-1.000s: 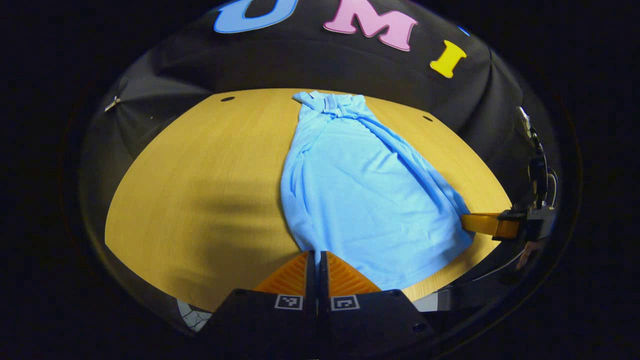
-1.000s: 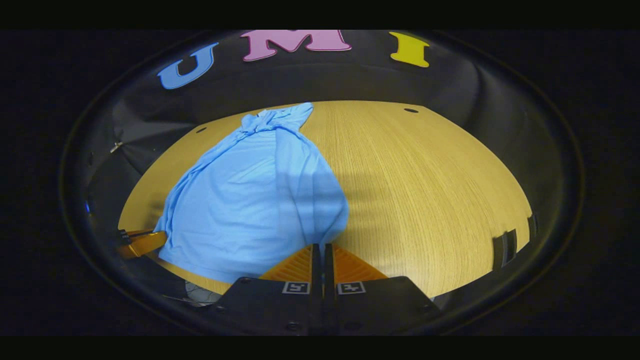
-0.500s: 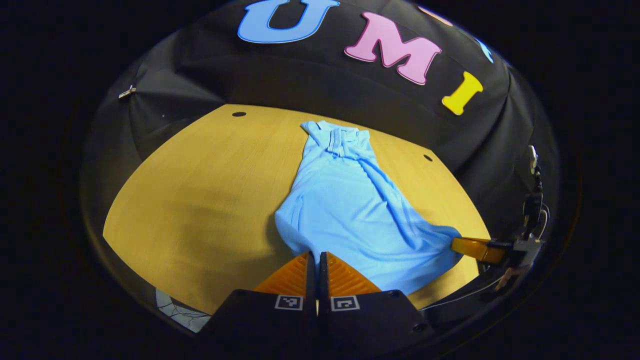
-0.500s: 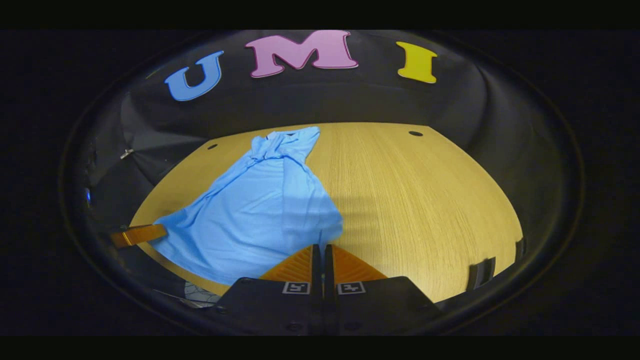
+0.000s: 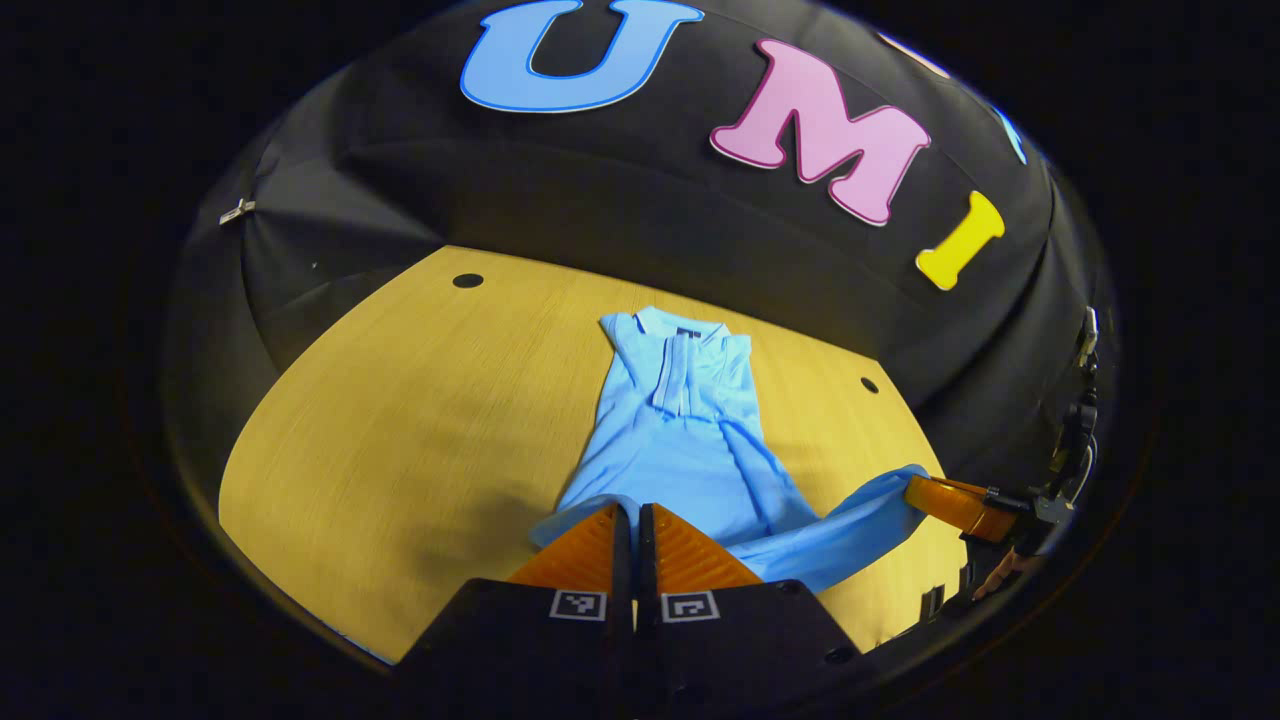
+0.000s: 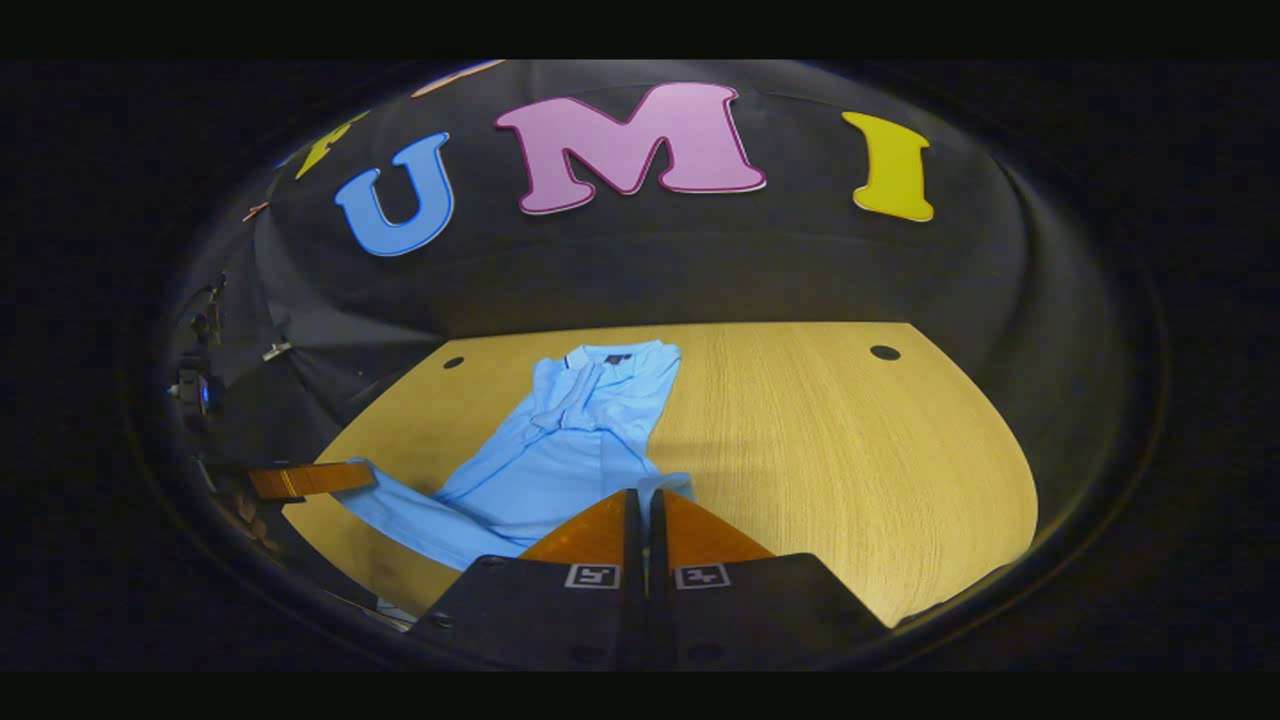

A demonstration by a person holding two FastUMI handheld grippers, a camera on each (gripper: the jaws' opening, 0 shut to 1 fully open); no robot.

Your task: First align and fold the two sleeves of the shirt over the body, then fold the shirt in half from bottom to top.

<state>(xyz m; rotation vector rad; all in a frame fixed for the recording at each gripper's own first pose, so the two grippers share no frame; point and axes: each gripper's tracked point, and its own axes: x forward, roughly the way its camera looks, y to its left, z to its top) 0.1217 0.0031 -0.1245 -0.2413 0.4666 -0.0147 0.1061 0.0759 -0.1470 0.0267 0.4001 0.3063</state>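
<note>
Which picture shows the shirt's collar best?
The right gripper view. There the collar of the blue polo shirt lies open toward the camera, with its placket and the tag inside the neck plain to see. In the left gripper view the collar also shows, but a bit more slanted.

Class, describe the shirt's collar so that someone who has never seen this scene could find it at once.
Start at the wooden table before the black cloth wall. A light blue shirt lies on it. The collar is at the shirt's far end, nearest the wall: the only part with a buttoned placket below it.
</note>
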